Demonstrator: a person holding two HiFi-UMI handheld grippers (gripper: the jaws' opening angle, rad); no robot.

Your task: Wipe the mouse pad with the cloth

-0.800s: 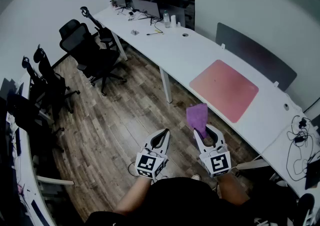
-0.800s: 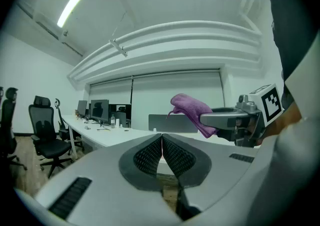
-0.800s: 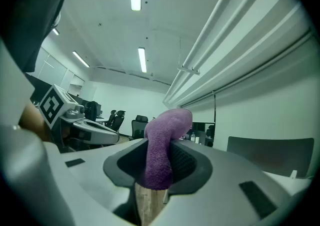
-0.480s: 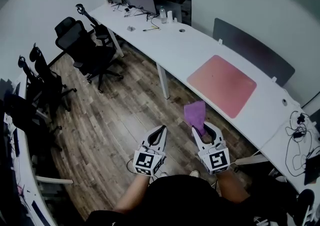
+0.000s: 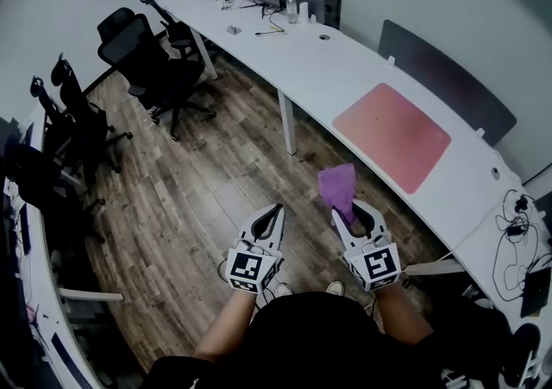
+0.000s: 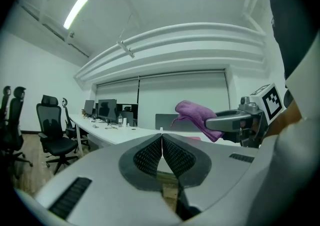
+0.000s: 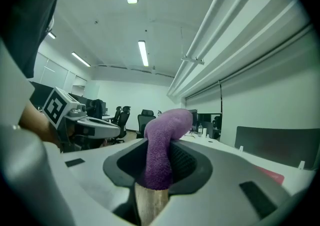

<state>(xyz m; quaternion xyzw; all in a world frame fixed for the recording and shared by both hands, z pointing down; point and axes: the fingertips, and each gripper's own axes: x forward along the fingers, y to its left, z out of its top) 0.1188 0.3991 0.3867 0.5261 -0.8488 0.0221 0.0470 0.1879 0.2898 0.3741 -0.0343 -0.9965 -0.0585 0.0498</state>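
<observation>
On the white desk [image 5: 302, 77]: the pink mouse pad [image 5: 392, 135] lies flat, well apart from both grippers.
Right gripper [image 5: 354, 215]: jaws clamped on the purple cloth [image 5: 338, 187], its free end standing up.
Left gripper [image 5: 275, 210]: jaws pressed together, nothing between.
Step in hand: probably carrying the cloth to the pad.
To do it well: hold firmly and lay the free end flat on the pad before wiping.

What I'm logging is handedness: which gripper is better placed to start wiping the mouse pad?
Right. The right gripper has its jaws clamped on the purple cloth and is on the side nearer the pink mouse pad. The left gripper is shut on nothing and farther from it.
</observation>
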